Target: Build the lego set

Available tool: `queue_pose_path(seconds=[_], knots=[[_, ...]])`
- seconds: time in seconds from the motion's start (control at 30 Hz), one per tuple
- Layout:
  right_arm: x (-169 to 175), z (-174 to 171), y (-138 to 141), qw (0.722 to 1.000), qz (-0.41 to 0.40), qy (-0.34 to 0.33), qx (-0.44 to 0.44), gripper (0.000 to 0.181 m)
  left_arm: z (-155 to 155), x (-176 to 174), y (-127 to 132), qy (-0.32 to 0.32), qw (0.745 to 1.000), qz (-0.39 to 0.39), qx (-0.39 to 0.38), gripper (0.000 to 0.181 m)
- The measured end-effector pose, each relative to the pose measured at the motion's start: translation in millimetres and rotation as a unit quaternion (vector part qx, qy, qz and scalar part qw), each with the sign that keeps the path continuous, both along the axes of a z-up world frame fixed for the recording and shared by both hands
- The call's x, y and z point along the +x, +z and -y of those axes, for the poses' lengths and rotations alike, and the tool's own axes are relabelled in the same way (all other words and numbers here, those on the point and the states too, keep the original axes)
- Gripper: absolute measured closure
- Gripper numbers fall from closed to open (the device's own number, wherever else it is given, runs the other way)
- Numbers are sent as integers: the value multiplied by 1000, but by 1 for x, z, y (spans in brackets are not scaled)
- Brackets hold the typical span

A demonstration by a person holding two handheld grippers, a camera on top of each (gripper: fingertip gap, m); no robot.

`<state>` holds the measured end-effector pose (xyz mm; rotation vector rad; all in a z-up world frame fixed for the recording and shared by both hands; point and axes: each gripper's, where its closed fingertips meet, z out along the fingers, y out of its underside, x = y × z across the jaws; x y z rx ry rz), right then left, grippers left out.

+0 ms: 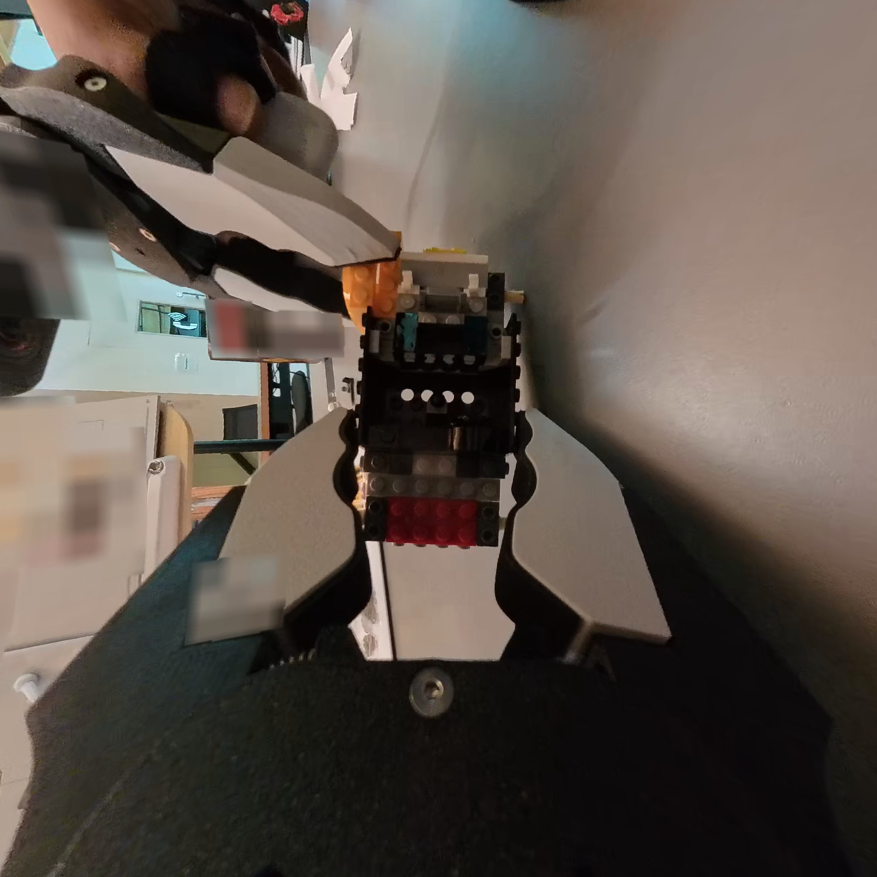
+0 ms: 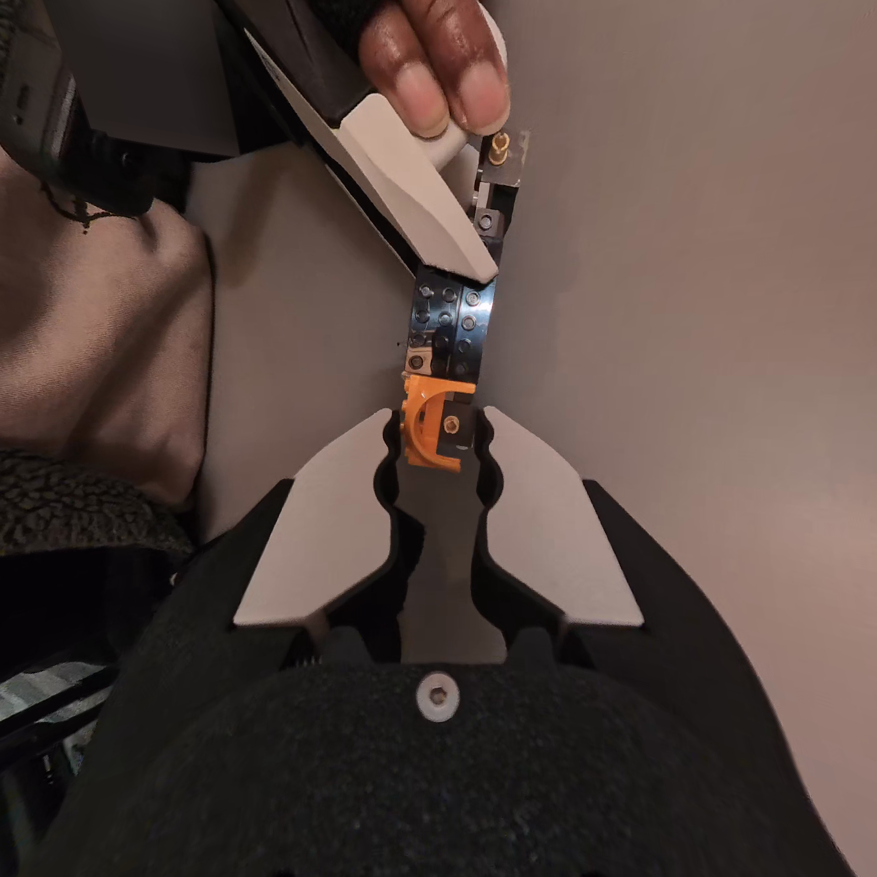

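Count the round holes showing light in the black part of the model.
4, in one row across the black part of the model, between the left claw's fingertips. Others may be hidden.

We see a plain pale grey worktop [image 1: 664, 237] filling the right side of the left wrist view, softly lit. Far left, rotated sideways: white wall [image 1: 118, 370], small window [image 1: 173, 319], wooden panel [image 1: 175, 441], dark chair [image 1: 299, 394]. White paper scraps [image 1: 339, 90] lie far off.
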<state>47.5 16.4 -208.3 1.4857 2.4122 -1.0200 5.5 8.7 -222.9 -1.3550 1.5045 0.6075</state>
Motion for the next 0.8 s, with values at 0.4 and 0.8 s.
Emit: queue_pose_path(seconds=[0.4,0.8], knots=[[1,0,28,1000,3,-1,19,151,-1,3,26,2,999,22,41,118],[2,9,28,999,12,-11,41,152,9,5,28,-4,999,42,27,118]])
